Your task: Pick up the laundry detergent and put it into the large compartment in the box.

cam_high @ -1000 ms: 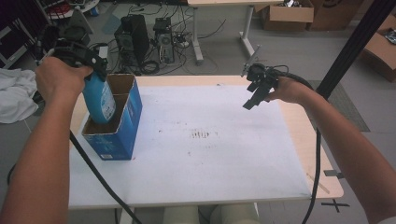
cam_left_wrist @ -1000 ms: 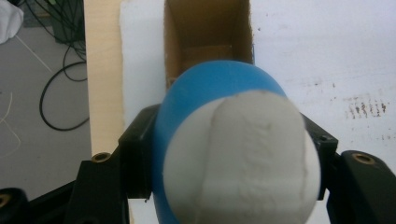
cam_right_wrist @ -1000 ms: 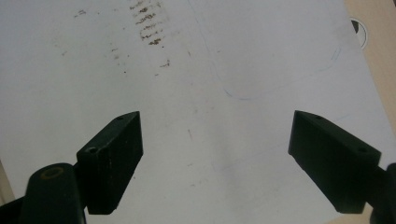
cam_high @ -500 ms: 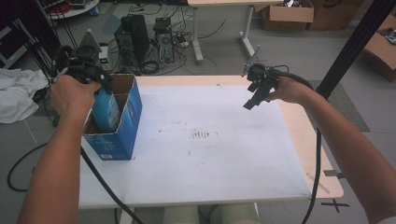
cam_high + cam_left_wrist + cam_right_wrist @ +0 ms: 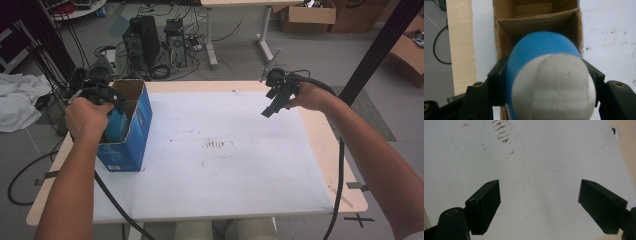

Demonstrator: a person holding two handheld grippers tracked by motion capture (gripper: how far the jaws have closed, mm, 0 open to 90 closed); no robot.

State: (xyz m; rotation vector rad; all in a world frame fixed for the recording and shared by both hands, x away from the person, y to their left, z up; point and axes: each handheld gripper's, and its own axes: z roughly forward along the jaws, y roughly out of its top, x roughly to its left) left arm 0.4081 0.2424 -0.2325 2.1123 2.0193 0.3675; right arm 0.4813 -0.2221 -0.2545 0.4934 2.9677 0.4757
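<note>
White-topped wooden table; open blue cardboard box at its left edge. Blue plastic bottle with white cap, long axis upright, clamped in left gripper, partly sunk into the box directly beneath. Right gripper: jaws spread, empty, well apart.

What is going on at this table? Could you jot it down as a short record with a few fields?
Work in hand: a blue bottle with a white cap is being put into a blue cardboard box
Left tongs: shut on the blue bottle, above the box's open top
Right tongs: open, holding nothing, above the white tabletop
Box: upright near the table's left edge, top open, brown inside
Table: white sheet with small brown marks near the middle
</note>
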